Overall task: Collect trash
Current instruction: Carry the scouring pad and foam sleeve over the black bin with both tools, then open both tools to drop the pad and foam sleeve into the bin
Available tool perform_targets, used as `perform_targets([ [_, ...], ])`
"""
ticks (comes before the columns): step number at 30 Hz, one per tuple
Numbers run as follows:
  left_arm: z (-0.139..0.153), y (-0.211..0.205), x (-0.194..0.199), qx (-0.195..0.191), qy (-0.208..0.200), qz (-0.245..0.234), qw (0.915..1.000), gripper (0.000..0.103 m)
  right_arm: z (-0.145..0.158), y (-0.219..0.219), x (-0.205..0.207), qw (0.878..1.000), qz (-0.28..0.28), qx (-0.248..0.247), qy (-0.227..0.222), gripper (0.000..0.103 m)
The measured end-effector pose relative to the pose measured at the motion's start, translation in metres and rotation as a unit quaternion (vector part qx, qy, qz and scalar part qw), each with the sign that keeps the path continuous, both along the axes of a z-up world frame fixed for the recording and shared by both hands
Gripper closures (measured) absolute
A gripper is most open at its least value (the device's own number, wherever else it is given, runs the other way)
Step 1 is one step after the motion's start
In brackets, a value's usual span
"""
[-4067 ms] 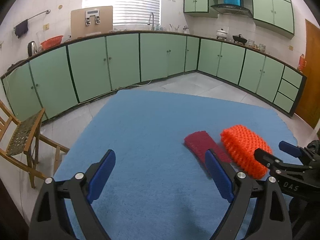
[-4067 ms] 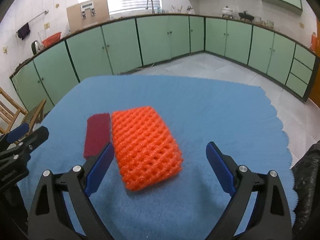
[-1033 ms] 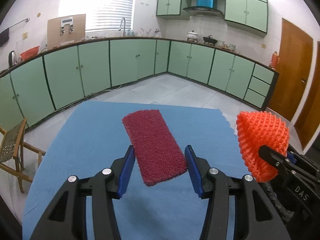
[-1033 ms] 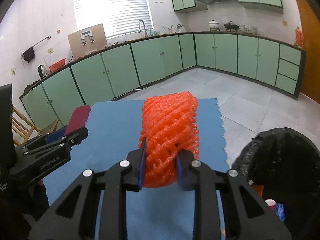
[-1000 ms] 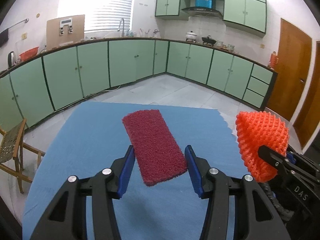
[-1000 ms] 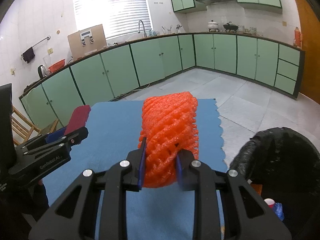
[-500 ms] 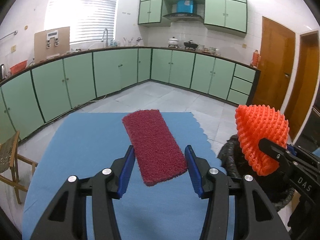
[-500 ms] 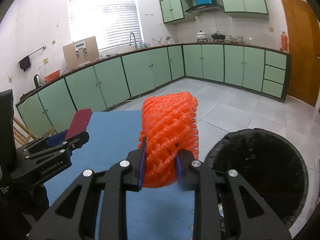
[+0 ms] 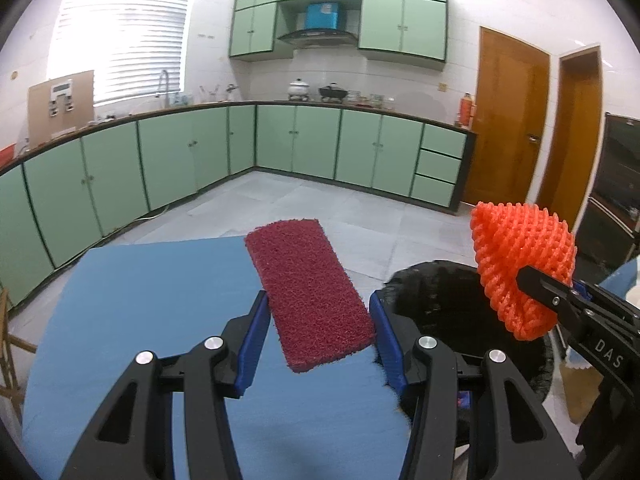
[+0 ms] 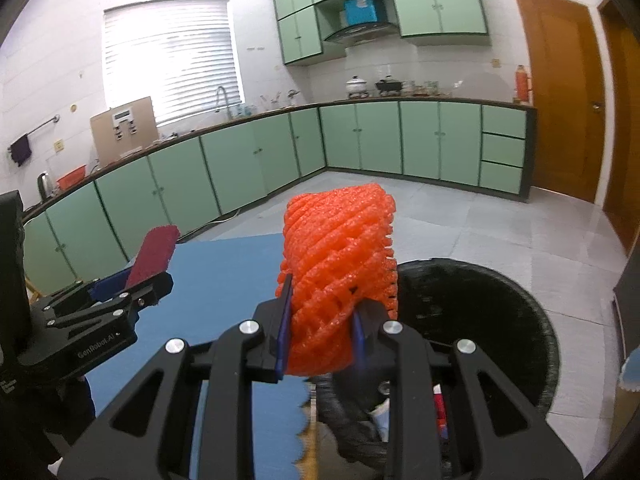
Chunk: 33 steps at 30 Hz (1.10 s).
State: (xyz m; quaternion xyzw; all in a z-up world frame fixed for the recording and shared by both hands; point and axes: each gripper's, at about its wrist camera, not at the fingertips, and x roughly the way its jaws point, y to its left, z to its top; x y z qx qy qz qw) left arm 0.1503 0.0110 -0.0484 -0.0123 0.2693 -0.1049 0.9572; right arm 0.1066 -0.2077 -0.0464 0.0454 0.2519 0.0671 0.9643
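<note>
My left gripper [image 9: 318, 336] is shut on a dark red scouring pad [image 9: 308, 292] and holds it in the air over the right edge of the blue mat [image 9: 140, 300]. My right gripper [image 10: 320, 336] is shut on an orange foam net [image 10: 340, 276], held above the near rim of the black-lined trash bin [image 10: 500, 312]. The net also shows in the left wrist view [image 9: 520, 264], over the bin [image 9: 436, 292]. The red pad and left gripper show in the right wrist view [image 10: 154, 254] at left.
The bin holds some trash at its bottom [image 10: 438, 408]. Green cabinets [image 9: 160, 168] line the far walls. Wooden doors [image 9: 508, 128] stand at right. A wooden chair [image 9: 6, 344] is at the left edge.
Both grippers have swung right with their loads, from over the mat to the bin. The bin has come into fuller view under the orange net.
</note>
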Motion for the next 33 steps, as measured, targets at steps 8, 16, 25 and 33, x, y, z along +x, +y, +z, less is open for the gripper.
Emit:
perform_targets([
  [8, -0.007, -0.048, 0.013, 0.001, 0.003, -0.051, 0.9987, 0.053, -0.009, -0.046, -0.002, 0.999, -0.044, -0.001, 0.005, 0.080],
  [16, -0.025, -0.104, 0.023, 0.010, 0.010, -0.101, 0.9947, 0.053, -0.033, -0.093, 0.005, 0.996, -0.083, 0.002, 0.023, 0.080],
  [25, -0.054, -0.160, 0.050, 0.014, 0.028, -0.144, 0.9891, 0.053, -0.071, -0.131, 0.021, 0.993, -0.108, 0.003, 0.053, 0.079],
  [33, -0.079, -0.193, 0.074, 0.027, 0.052, -0.163, 0.9849, 0.053, -0.103, -0.150, 0.036, 0.989, -0.125, 0.012, 0.080, 0.079],
])
